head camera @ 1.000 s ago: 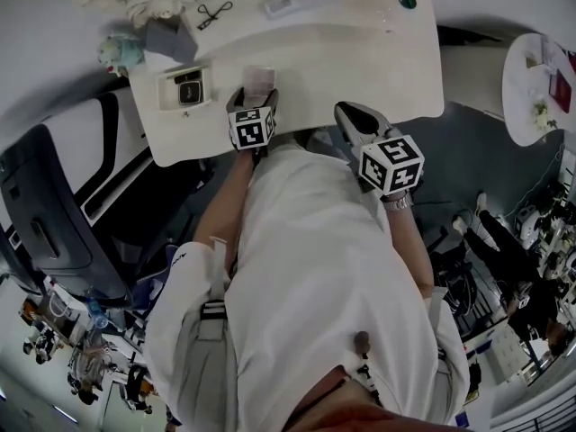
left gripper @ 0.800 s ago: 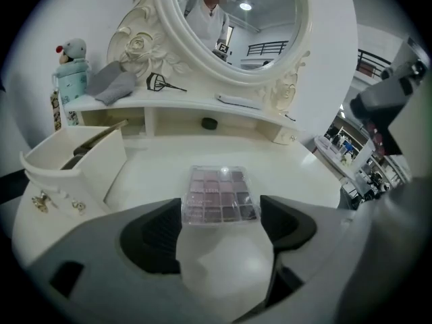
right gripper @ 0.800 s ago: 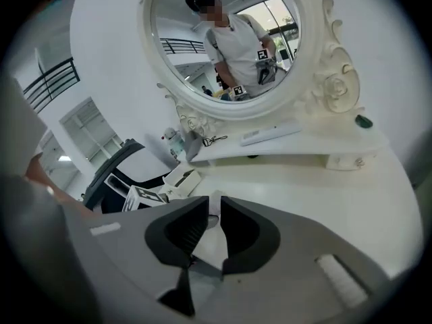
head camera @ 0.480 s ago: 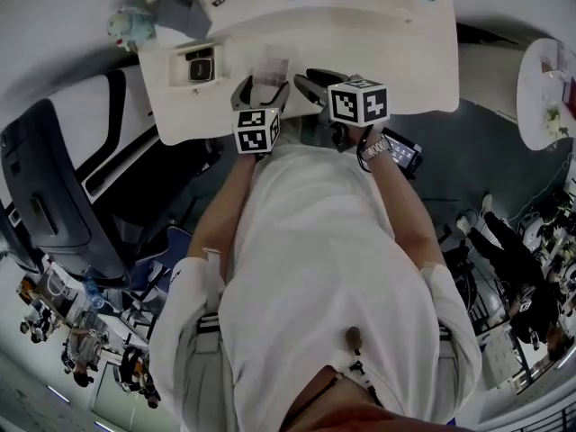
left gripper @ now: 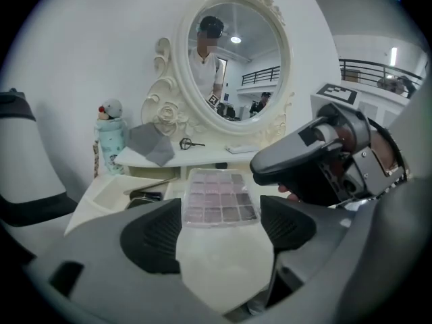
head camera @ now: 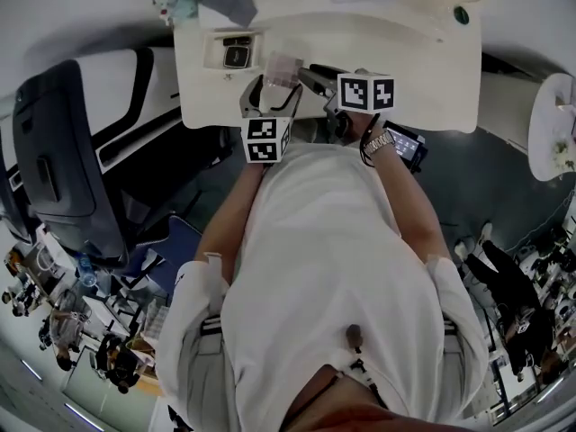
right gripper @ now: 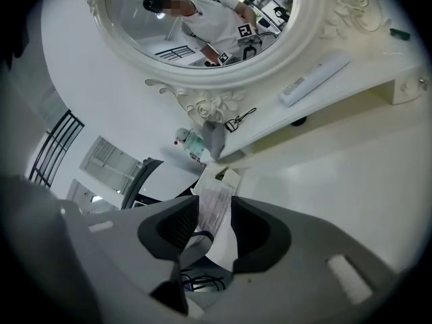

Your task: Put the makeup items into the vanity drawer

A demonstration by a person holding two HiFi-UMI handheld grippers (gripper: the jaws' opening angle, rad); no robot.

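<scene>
From where I stand the palette (left gripper: 221,196) is the piece in hand: the left gripper (left gripper: 221,214) has it across its width, jaws wide but with both pads against its long sides, holding it flat and clear of the bench (right gripper: 351,181). The right gripper (right gripper: 214,218) is in close from the other side. Its jaws have just been opening and now stand wide, with the palette's edge in the gap between them, and neither pad looks to be pressing on it. I'd say this is the carry to the drawer, with the right perhaps about to steady or take the palette. If it does, it must close on that thin edge squarely before the left lets go. Otherwise the left only has to swing the palette over to its own side and lower it level. The drawer (left gripper: 91,198) stands open there, beyond the left jaw, and already holds a dark compact (left gripper: 143,196) and a slim stick (left gripper: 152,186), so the palette wants the bare part beside them. Farther back the shelf (left gripper: 202,156) carries a grey cloth (left gripper: 154,144), a curler (left gripper: 192,142) and a cup (left gripper: 110,144), under the mirror (left gripper: 233,59)
</scene>
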